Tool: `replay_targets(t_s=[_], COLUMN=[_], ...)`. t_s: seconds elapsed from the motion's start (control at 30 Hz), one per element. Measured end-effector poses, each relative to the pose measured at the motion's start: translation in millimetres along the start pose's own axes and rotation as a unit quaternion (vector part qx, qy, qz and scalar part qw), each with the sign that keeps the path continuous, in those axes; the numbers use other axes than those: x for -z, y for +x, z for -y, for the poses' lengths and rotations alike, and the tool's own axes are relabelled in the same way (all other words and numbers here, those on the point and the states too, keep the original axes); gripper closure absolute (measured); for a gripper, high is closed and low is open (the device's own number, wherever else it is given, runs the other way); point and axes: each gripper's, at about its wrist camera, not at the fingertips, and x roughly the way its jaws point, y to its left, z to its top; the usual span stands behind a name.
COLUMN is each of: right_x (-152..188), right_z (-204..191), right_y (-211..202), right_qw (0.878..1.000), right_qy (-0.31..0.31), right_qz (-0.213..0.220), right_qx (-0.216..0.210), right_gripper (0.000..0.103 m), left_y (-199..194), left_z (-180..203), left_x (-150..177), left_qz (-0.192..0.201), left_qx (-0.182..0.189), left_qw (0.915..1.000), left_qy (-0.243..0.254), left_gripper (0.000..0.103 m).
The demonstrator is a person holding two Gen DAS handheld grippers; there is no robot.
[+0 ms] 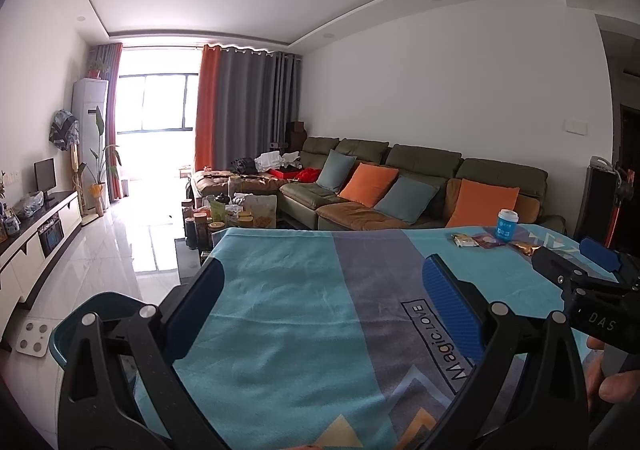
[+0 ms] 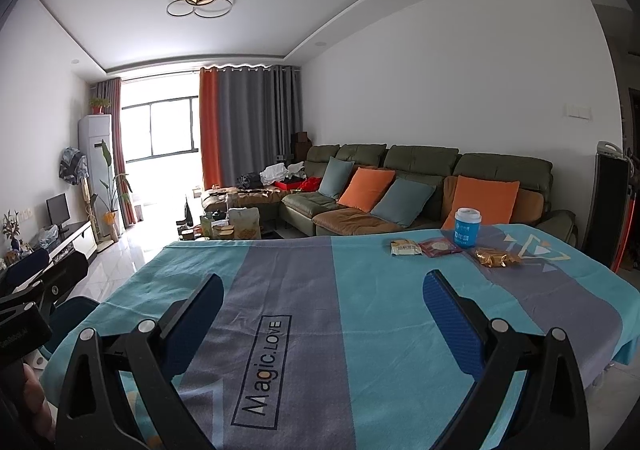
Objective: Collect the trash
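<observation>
Left gripper point(image 1: 322, 302) in the left wrist view: fingers point(image 1: 452, 306) spread wide, nothing between them, hovering over the bench point(image 1: 280, 290) with its striped teal and grey cloth; right gripper point(image 2: 324, 314) in the right wrist view: fingers point(image 2: 450, 316) likewise wide and holding nothing, above the "Magic.LOVE" label point(image 2: 262, 366) printed on the cloth; right gripper also visible to the right of the left fingers, its blue pad raised over the bench edge. Trash lies well ahead and to the right of the right fingers, near the far edge: cup point(image 2: 467, 228), blue with a white lid, upright; yellow packet point(image 2: 406, 248) leftmost; red packet point(image 2: 440, 247) between it and the cup; gold wrapper point(image 2: 496, 259) just right of and nearer than the cup; all four close together, and apart from both grippers. Sofa point(image 2: 420, 186) with orange and grey cushions stands beyond the bench; bin point(image 1: 100, 314), dark teal, sits low beside the left finger at the bench's left edge.
</observation>
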Motion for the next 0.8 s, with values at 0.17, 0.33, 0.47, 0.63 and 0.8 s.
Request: replay_targets(t_s=[0.17,0.33,0.47,0.63,0.8], right_x=[1,1,3,6,2], right_z=[0,0,-1,1,22], right_y=[-1,0,0,1,15], right_qw=[1.000,1.000,1.000,1.000,1.000], right_qy=[0.000,0.002,0.002,0.008,0.022], right_qz=[-0.001,-0.001,-0.001,-0.005,-0.017], right_qx=[0.000,0.001,0.001,0.007,0.013], right_gripper=[0.007,0.007,0.007,0.007,0.007], left_y=[1,1,-1,4,14], left_z=[2,3,6,11,10], left_x=[2,3,4,3,-1], left_qz=[-0.004,-0.008,-0.004,-0.013,-0.019], left_qx=[0.000,0.003,0.012,0.028,0.024], left_qw=[1.0000,1.0000,0.9999,0.9993,0.9991], left_qy=[-0.001,0.001,0.007,0.021,0.028], left_gripper=[0.005,0.005,0.005,0.005,0.005])
